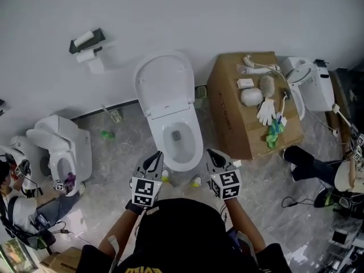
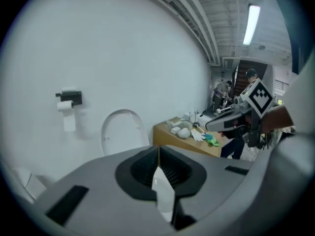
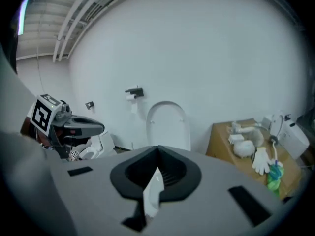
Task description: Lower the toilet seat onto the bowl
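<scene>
Cardboard box (image 1: pixel 224 95), white glove (image 1: pixel 265 112) on top.

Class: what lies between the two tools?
In the head view, the front rim of the toilet bowl lies between the left tool and right tool.

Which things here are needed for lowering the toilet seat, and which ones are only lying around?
For the job:
- toilet seat, raised against the wall
- bowl
- left gripper and right gripper, both shut, holding nothing

Just lying about:
- cardboard box with a white glove on it
- toilet paper holder
- second toilet
</scene>
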{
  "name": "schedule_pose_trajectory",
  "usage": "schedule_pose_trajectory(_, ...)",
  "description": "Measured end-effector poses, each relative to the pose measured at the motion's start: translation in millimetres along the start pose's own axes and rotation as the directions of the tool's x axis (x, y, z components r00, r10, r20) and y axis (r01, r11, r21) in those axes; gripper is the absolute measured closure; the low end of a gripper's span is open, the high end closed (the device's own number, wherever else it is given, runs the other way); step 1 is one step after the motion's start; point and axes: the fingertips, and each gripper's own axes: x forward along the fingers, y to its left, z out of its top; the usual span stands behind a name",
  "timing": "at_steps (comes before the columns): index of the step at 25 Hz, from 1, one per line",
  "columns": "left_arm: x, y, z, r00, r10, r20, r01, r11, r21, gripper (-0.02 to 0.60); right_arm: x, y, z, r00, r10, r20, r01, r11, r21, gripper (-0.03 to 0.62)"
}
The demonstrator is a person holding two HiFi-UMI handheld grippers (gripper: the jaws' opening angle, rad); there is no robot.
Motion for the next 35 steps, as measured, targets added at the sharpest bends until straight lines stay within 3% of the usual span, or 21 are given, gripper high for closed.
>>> schedule_pose_trajectory(7,-33,39,82,0.977,0.089,0.191,-0.100,0.994,0.045,0.566,-32,15,104,0.973,-0.023,0.230,0.047,0.994,-0.100,0.602)
schedule_pose_trajectory(14,-64,36,136,0.947,0.085,0.311,-0.110,0.992,0.062,0.569,-42,34,132,0.953,-0.012,0.304,0.062,0.986,-0.157,0.603)
schedule_pose_trajectory(18,-67,35,134,0.949,0.095,0.301,-0.118,0.991,0.060,0.569,-40,45,132,0.953,0.023,0.301,0.030,0.985,-0.169,0.603)
schedule_pose_trajectory(27,-66,34,96,0.965,0.113,0.235,-0.130,0.990,0.056,0.569,-54,35,130,0.953,-0.001,0.304,0.059,0.982,-0.182,0.603)
schedule_pose_trajectory(35,-62,28,98,0.968,0.083,0.236,-0.102,0.992,0.071,0.569,-61,41,133,0.951,-0.004,0.308,0.062,0.982,-0.179,0.603)
